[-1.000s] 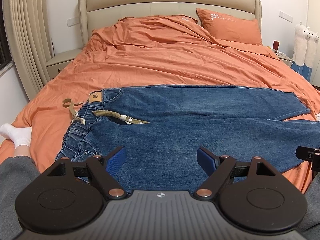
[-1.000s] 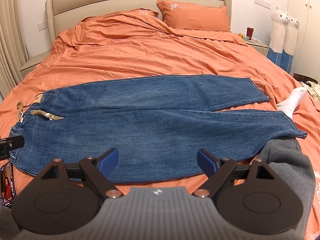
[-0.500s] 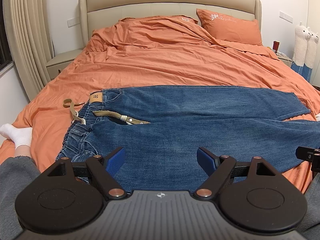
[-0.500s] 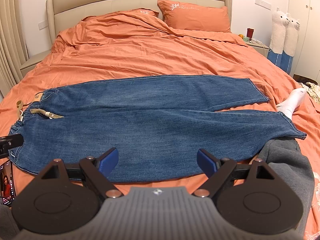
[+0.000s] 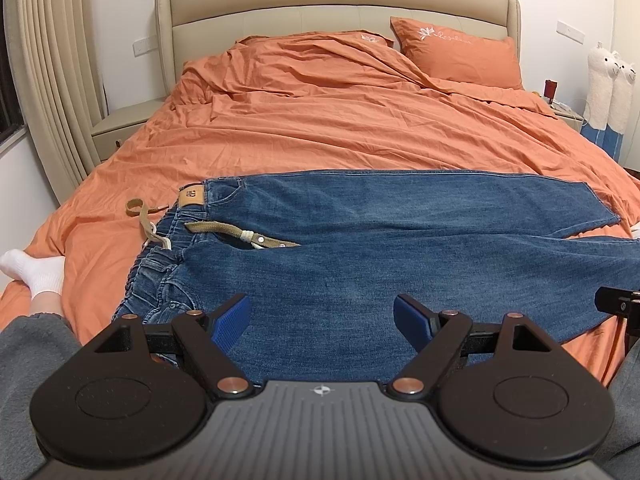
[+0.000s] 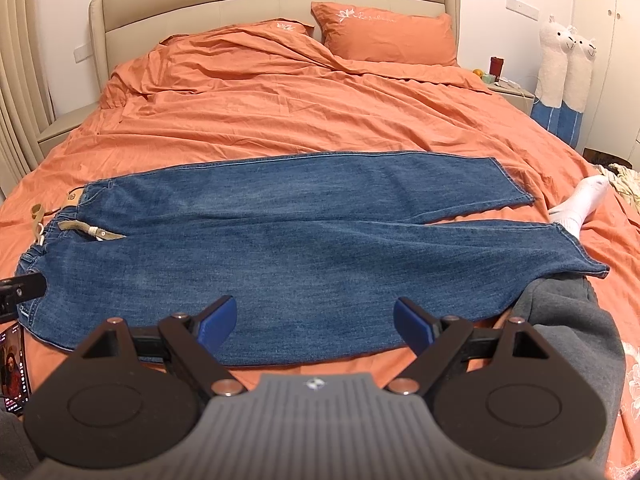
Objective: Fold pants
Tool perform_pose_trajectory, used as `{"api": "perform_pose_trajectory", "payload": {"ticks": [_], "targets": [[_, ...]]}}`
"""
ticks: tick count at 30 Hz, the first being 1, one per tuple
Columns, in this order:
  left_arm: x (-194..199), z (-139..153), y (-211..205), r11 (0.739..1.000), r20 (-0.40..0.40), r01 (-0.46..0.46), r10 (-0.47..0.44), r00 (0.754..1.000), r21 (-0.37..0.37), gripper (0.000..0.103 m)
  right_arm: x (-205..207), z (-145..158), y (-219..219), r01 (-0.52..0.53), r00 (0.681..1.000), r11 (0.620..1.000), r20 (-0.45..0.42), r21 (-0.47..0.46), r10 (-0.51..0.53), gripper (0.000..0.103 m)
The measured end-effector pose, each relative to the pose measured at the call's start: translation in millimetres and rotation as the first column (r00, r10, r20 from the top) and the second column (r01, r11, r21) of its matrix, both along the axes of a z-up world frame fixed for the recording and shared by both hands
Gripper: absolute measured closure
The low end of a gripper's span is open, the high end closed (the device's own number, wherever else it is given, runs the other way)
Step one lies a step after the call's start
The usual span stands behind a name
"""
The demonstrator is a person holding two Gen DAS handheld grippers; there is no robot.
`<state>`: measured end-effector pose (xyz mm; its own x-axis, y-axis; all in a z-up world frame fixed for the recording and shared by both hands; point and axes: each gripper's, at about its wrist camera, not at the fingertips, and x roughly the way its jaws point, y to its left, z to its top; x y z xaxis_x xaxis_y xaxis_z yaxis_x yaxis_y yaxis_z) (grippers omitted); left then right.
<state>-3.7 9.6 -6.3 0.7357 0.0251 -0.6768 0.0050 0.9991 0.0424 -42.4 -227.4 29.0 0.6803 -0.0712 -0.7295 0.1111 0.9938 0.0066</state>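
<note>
Jeans (image 5: 400, 248) lie spread flat across the near part of the bed (image 5: 340, 128), waistband toward the left and both legs running out to the right. The far leg ends in a slanted hem short of the bed's right side; the near leg reaches further, its hem (image 6: 592, 268) lying just beside a grey-trousered knee (image 6: 560, 320). A tan drawstring (image 5: 240, 236) trails over the fly, and its looped end (image 5: 136, 208) rests on the orange sheet beside the waistband. A tan leather patch (image 5: 192, 196) sits at the far corner of the waistband.

The left gripper (image 5: 322, 316) hovers over the upper part of the near leg, close to the elastic waist, blue pads (image 5: 232, 320) spread wide with nothing between them. The right gripper (image 6: 314, 318) hangs above the near edge of the same leg, further toward the hem, its pads (image 6: 412, 324) equally wide and empty.

White socks show at either side: one (image 5: 36, 272) left of the waistband, one (image 6: 580, 204) right of the hems. An orange pillow (image 6: 384, 36) leans on the beige headboard (image 6: 240, 0). A phone (image 6: 14, 364) lies at the lower left of the right wrist view. Two plush alpacas (image 6: 564, 68) stand by the right wall
</note>
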Motion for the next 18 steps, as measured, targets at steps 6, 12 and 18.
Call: {"api": "perform_pose_trajectory", "payload": {"ticks": [6, 12, 18], "targets": [[-2.0, 4.1, 0.1, 1.0, 0.005, 0.004, -0.004, 1.0, -0.004, 0.008, -1.5, 1.4, -0.8, 0.0, 1.0, 1.0, 0.005, 0.004, 0.0, 0.021], [-3.5, 7.5, -4.4, 1.0, 0.007, 0.011, -0.011, 1.0, 0.006, 0.008, -2.8, 3.0, -1.4, 0.001, 1.0, 1.0, 0.01, 0.005, -0.001, 0.021], [-4.4, 6.5, -4.0, 1.0, 0.007, 0.023, -0.023, 1.0, 0.016, 0.008, -4.7, 5.2, -3.2, 0.001, 1.0, 1.0, 0.014, 0.005, -0.001, 0.021]]}}
